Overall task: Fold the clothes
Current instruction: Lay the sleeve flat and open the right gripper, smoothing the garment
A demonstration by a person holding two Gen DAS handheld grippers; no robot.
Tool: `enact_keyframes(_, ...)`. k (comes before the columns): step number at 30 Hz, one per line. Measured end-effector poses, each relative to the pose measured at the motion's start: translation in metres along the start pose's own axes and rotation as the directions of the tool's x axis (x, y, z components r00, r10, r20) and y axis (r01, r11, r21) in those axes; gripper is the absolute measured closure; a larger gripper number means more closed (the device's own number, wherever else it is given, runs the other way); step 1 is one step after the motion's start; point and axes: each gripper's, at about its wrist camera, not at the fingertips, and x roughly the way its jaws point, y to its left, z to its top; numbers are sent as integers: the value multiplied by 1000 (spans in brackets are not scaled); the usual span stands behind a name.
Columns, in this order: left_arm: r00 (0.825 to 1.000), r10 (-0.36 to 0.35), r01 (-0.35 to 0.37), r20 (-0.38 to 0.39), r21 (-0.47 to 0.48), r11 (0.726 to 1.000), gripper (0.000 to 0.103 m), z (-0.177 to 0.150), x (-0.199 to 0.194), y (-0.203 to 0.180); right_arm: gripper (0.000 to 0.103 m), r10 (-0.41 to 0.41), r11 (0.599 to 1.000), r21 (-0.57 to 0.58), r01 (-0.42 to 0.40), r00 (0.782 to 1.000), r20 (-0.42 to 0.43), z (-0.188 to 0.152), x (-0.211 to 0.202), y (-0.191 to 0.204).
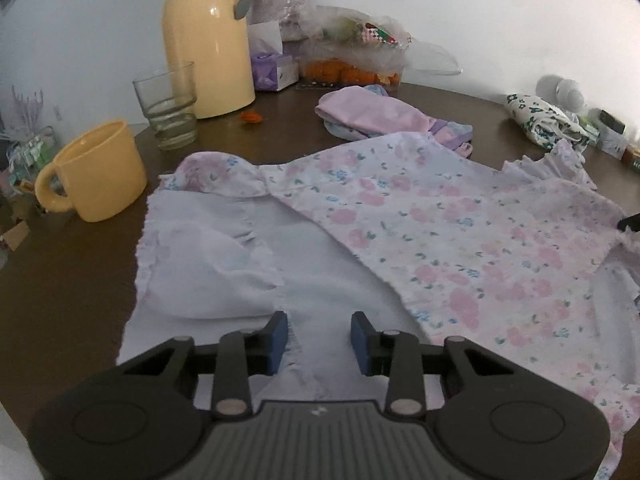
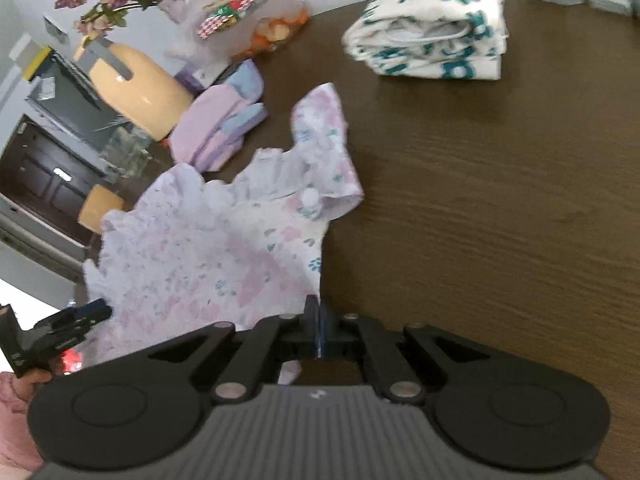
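A white garment with pink and blue flowers (image 1: 460,240) lies spread on the dark wooden table (image 1: 60,288), one side folded over so its pale inside (image 1: 248,240) shows. My left gripper (image 1: 319,334) is open just above the pale part, holding nothing. My right gripper (image 2: 318,326) is shut on the edge of the floral garment (image 2: 208,248) and lifts it off the table (image 2: 500,200). The left gripper also shows in the right wrist view (image 2: 86,312), at the garment's far side.
A yellow mug (image 1: 96,172), a glass (image 1: 168,104) and a yellow thermos (image 1: 206,40) stand at the left back. A folded pink and purple garment (image 1: 376,114) and a folded white and green one (image 2: 432,36) lie behind. A fruit bag (image 1: 352,52) and a tissue box (image 1: 272,68) sit by the wall.
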Motion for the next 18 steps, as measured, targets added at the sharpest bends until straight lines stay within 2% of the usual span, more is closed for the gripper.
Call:
enact_keyframes(2,1000,-3,3,3,-2,1000,69,0,1,2,101,27,1000,10,-27,1000,7,1,-4,-2)
enact_keyframes(4,1000,-4,4,7,-2,1000,69,-1,1,4,88,53,998,19,-54,998,15,2,-8,-5)
enact_keyframes(5,1000,-4,4,9,-1,1000,69,-1,1,4,60,66,997,24,-67,998,20,2,-10,-6)
enact_keyframes(6,1000,-3,3,11,0,1000,69,-2,1,4,36,71,997,32,-72,996,50,7,-10,-6)
enact_keyframes(7,1000,-4,4,11,0,1000,69,-2,1,4,35,74,996,39,-77,994,79,12,-11,-7)
enact_keyframes(10,1000,-5,5,13,0,1000,69,-2,1,5,42,30,997,64,-35,997,77,27,2,-7)
enact_keyframes(12,1000,-6,6,13,1,1000,69,-2,1,5,60,11,997,82,-17,998,65,36,14,-7)
enact_keyframes(14,1000,-7,7,14,1,1000,69,-2,1,5,70,-17,997,83,12,998,58,43,25,-4)
enact_keyframes(16,1000,-8,8,16,3,1000,69,-2,1,5,76,-30,995,94,24,998,61,48,31,-1)
enact_keyframes(18,1000,-9,9,16,3,1000,69,-2,2,6,102,-46,995,95,39,997,66,51,36,-1)
